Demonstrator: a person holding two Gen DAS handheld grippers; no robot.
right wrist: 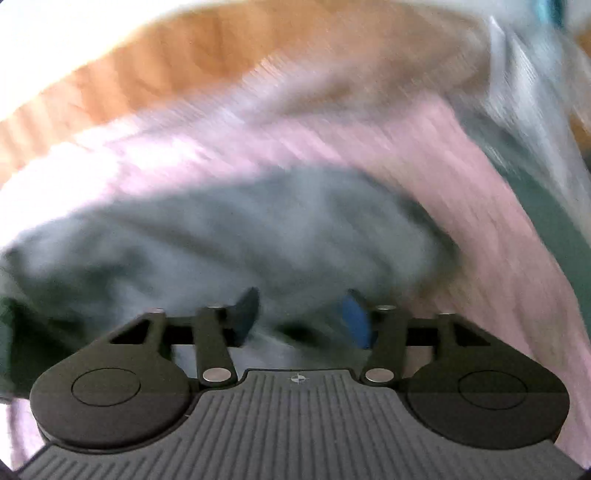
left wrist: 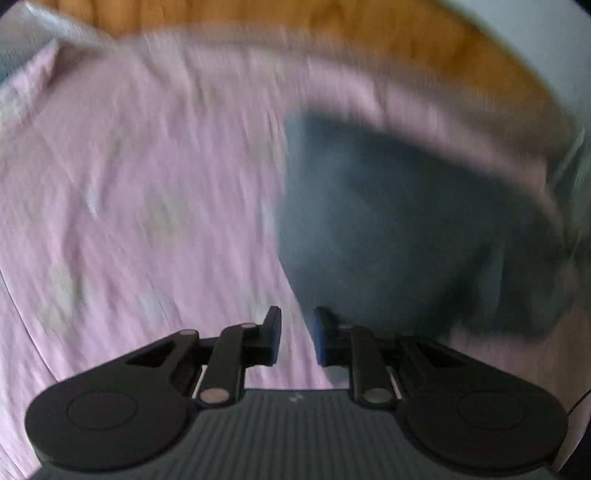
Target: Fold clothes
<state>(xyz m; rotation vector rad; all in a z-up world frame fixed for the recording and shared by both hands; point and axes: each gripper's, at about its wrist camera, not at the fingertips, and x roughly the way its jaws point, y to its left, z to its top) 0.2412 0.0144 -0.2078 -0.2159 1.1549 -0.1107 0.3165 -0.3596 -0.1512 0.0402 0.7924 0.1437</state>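
Both views are motion-blurred. A pink cloth (left wrist: 147,166) is spread wide over a wooden surface (left wrist: 258,16), probably a desk. A dark grey-green garment (left wrist: 399,229) lies on top of the pink cloth, bunched rather than flat; whether any fold is already made cannot be determined.

Left hand-held gripper (left wrist: 296,334): jaws apart with a narrow gap, nothing between them, poised over the seam where the dark garment meets the pink cloth. Right hand-held gripper (right wrist: 301,319): jaws wide apart, empty, directly above the dark garment (right wrist: 229,240).

Handling: the fabric appears light, soft and limp. It will sag and drape from any pinch point and offers no stiffness. Take hold at a hem, corner or edge, pinching one layer only, so that the pink cloth (right wrist: 461,177) beneath is not lifted.

Markings: no brand, label or legible writing on the clothes.
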